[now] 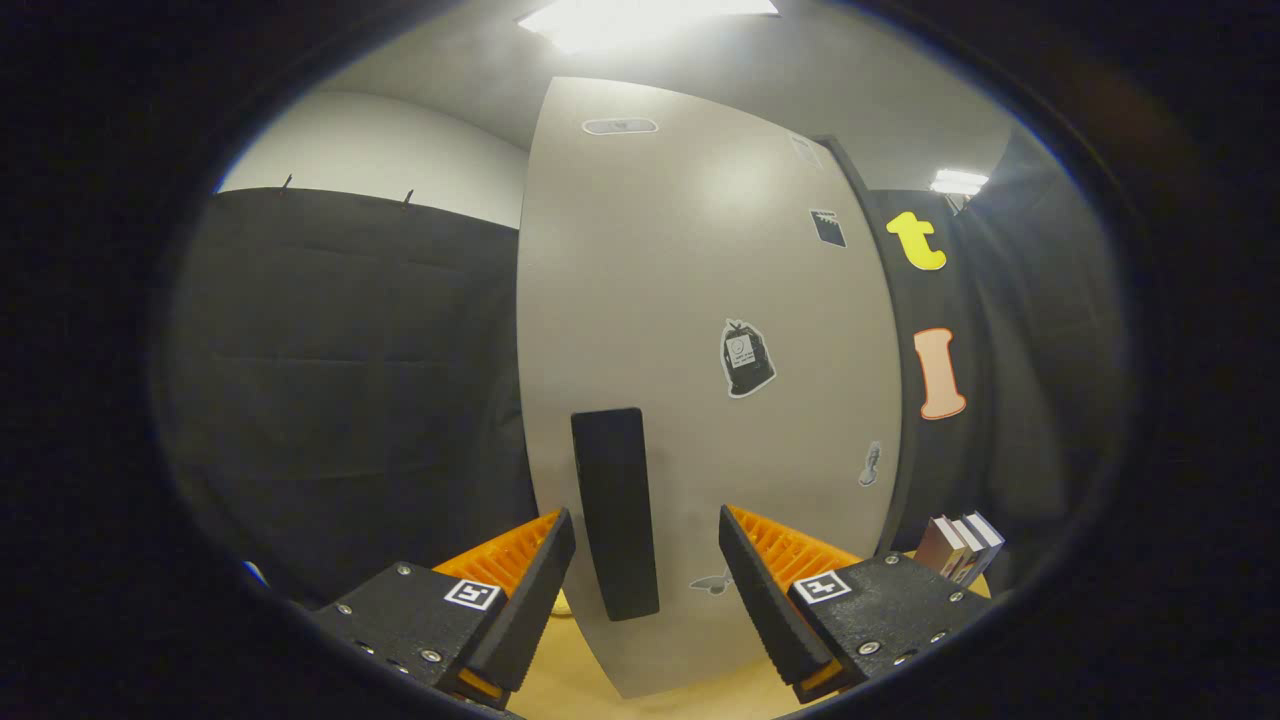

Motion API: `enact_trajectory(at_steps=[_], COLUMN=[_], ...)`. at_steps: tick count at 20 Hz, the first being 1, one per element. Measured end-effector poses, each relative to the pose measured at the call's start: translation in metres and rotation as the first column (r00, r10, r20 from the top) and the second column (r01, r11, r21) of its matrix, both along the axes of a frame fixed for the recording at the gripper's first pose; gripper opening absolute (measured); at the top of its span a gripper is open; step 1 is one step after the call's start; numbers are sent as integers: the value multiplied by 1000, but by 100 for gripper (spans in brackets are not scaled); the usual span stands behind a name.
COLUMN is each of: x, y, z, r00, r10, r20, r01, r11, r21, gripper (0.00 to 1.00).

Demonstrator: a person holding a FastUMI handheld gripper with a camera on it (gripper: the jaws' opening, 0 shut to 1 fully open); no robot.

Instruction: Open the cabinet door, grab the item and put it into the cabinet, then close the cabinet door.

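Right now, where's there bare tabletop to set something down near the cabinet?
Bare wood tabletop shows below the cabinet door, between the open gripper fingers. Right of the door it is crowded: books stand there. The door's black handle sits just ahead, between the fingers.

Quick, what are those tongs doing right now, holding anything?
Tongs: open, holding nothing; the cabinet door's black handle stands between the fingers, not gripped.

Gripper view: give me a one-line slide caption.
Open gripper lines up on the black handle of the closed cabinet door, jaws apart on either side, books beyond.
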State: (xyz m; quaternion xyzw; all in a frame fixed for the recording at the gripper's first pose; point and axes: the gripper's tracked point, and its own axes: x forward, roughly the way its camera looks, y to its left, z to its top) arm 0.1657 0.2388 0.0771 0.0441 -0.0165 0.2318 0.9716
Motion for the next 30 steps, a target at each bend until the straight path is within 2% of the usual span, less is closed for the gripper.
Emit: enact_trajectory(at_steps=[4,7,10,14,17,19,23,27,30], x=[4,3,-2,-7,-6,-3,4,21,28], y=[19,22,36,17,7,-15,-47,-60,-66], z=[3,-6,-17,-25,-39,-41,-55,-69,-66], r00=[1000,992,987,949,943,921,899,889,889], r10=[-25,-122,-160,-315,-326,-380,-421,-425,-435], r20=[4,16,12,6,-67,-81,-119,-170,-140], r01=[25,123,160,315,323,380,429,439,443], r11=[1000,990,983,945,945,925,902,897,896], r21=[-9,-62,-84,-93,-48,-12,55,50,30], gripper=[90,91,91,91,92,92,92,94,94])
